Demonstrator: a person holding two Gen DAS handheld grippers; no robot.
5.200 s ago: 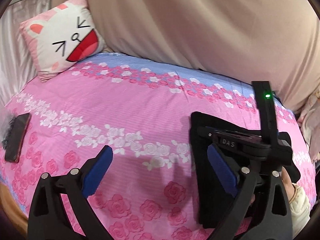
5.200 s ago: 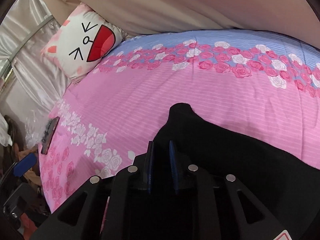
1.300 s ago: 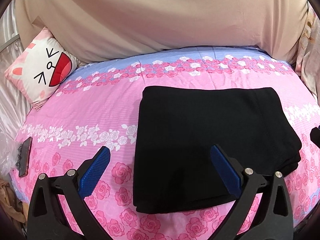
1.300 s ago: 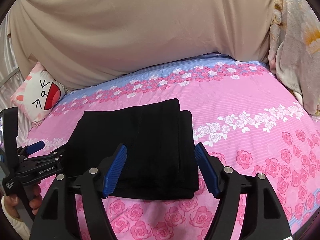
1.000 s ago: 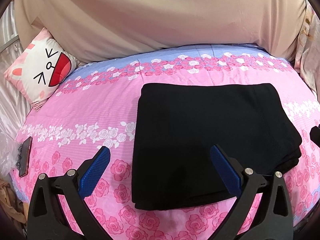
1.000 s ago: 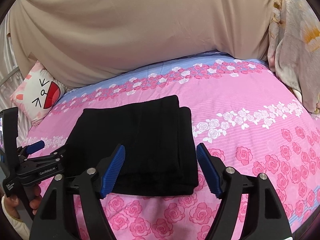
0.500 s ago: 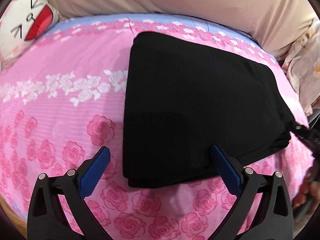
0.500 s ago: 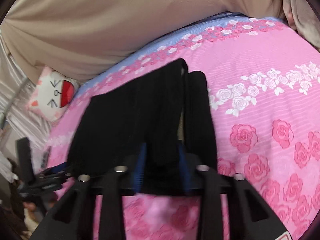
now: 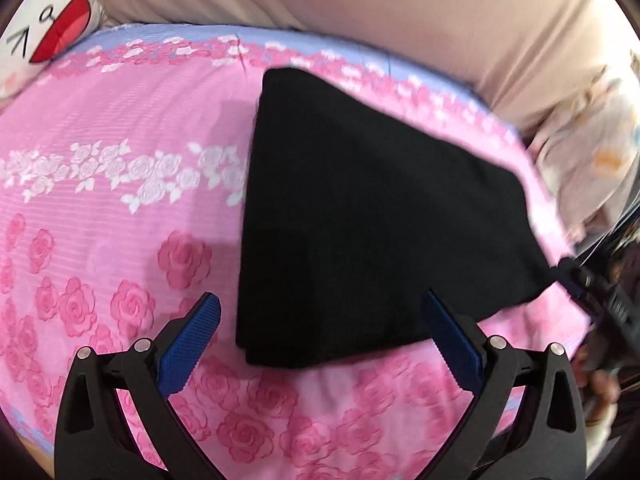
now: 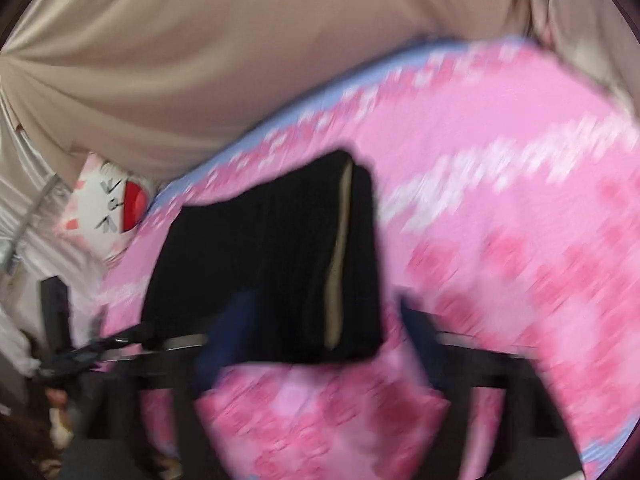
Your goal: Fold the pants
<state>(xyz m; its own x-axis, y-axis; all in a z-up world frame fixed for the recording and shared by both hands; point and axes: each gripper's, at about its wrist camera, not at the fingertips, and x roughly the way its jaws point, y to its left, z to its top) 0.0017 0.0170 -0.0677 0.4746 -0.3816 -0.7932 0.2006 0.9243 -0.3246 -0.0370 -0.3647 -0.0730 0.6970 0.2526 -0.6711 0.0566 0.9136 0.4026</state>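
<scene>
Pants (image 9: 372, 220) are seen lying on the pink rose-printed bedspread (image 9: 120, 184) as a compact black stack of several layers, squared off on its left and near edges. In the right wrist view the same stack shows a pale slit between layers along its right side, which suggests an upper flap is not lying quite flush; the blur there prevents more being said. Folding is judged to be essentially done: no loose leg or waistband is seen trailing outside the stack, and what is left appears to be a final tidying or pressing of that right edge at most.

The left gripper (image 9: 320, 332) is held just above the near edge of the stack, its blue pads spread wide with the near corner of the cloth between them in the view, and nothing is gripped. The right gripper (image 10: 320, 340) is heavily smeared by motion; its blue pads appear set apart on either side of the stack's near end, and no cloth is seen pinched between them, though contact cannot be ruled out. In the left wrist view its tip is seen just beside the right corner of the stack.

A cat-face pillow (image 9: 44, 32) rests at the far left of the bed against a beige drape (image 9: 360, 8), well apart from the stack.
</scene>
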